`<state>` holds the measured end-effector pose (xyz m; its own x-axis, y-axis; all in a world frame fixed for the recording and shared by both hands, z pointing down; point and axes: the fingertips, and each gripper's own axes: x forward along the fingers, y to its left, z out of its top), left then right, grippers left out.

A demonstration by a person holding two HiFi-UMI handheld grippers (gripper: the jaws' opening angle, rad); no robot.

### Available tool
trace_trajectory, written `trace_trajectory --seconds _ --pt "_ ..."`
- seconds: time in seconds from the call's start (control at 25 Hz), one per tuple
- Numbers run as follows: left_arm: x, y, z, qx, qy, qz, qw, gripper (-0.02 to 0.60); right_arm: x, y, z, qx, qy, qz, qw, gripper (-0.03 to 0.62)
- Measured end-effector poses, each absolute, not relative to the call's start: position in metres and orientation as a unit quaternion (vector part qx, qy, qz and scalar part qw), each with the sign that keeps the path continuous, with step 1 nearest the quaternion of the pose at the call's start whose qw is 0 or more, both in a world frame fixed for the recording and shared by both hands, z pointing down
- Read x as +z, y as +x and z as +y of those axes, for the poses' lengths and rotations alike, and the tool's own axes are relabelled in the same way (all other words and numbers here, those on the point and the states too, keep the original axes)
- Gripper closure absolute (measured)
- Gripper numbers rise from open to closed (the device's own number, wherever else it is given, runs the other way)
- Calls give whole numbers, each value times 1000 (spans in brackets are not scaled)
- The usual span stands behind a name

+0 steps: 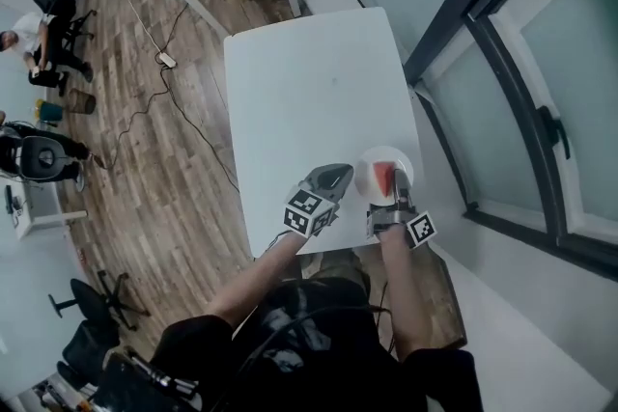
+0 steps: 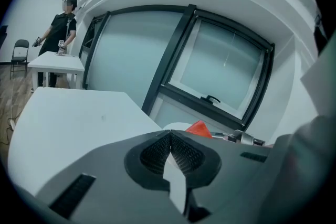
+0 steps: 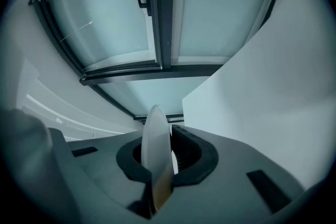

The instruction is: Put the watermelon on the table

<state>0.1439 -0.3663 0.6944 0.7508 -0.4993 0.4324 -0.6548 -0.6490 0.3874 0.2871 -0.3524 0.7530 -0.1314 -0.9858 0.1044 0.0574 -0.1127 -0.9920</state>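
L gripper (image 1: 340,174) hovers over the near edge of the table (image 1: 309,82), jaws pressed together, nothing in them. Just right of it, R gripper (image 1: 396,196) pinches the rim of a white plate (image 1: 368,167) w/ the red watermelon (image 1: 385,177) slice on it, at the near right corner. Can't tell if it's down yet. Looks like the set-down step. Next: lower it level, then let go.
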Motion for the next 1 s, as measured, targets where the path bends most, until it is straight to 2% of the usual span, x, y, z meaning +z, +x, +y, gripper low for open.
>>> trace_trajectory --seconds 0.28,0.48,0.64,0.88,1.0 --pt "752 168 -427 177 884 -327 284 578 800 316 -423 -566 -499 467 461 568" --pt "752 172 -446 170 880 -330 296 578 862 339 -460 -587 -533 395 465 568" --pt "749 167 -443 165 876 -327 314 578 874 347 -479 -592 -560 357 456 568" --pt "740 159 -442 153 873 -328 328 578 881 343 -496 -604 -594 353 397 568" --pt "734 161 -439 150 877 -318 328 577 881 339 -503 -599 -624 403 299 567"
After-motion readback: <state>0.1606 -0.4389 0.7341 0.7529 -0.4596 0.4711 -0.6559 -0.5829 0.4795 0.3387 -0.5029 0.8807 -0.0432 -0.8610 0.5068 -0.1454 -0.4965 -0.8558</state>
